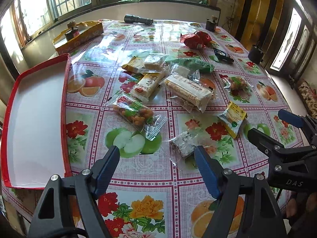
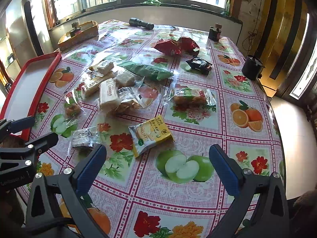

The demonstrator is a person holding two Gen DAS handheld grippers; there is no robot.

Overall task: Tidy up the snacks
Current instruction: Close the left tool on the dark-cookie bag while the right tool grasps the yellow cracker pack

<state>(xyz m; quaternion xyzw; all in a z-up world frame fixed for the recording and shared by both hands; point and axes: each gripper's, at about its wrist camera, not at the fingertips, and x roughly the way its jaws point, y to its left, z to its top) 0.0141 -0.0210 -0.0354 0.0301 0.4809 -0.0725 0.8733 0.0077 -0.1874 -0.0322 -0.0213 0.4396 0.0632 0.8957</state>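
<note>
Several wrapped snacks lie scattered mid-table. A yellow biscuit pack [image 1: 232,120] [image 2: 150,133] and a clear-wrapped dark-speckled bar [image 1: 183,144] [image 2: 83,136] lie nearest. A long white bar [image 1: 188,89] [image 2: 108,93], an orange snack pack [image 1: 134,112], a green packet [image 1: 190,64] [image 2: 146,70] and a red foil bag [image 1: 197,38] [image 2: 176,44] lie farther. A red-rimmed white tray [image 1: 35,119] [image 2: 25,87] sits at the left edge. My left gripper [image 1: 157,157] is open and empty, just short of the speckled bar. My right gripper [image 2: 157,154] [image 1: 265,123] is open and empty, near the yellow pack.
The table has a fruit-and-flower cloth [image 1: 138,180]. A black flashlight [image 1: 138,19] lies at the far edge. A yellow box [image 1: 79,37] stands at back left. A dark bottle [image 2: 215,32] and a black cup [image 2: 252,67] stand at the right. A black packet [image 2: 199,64] lies near them.
</note>
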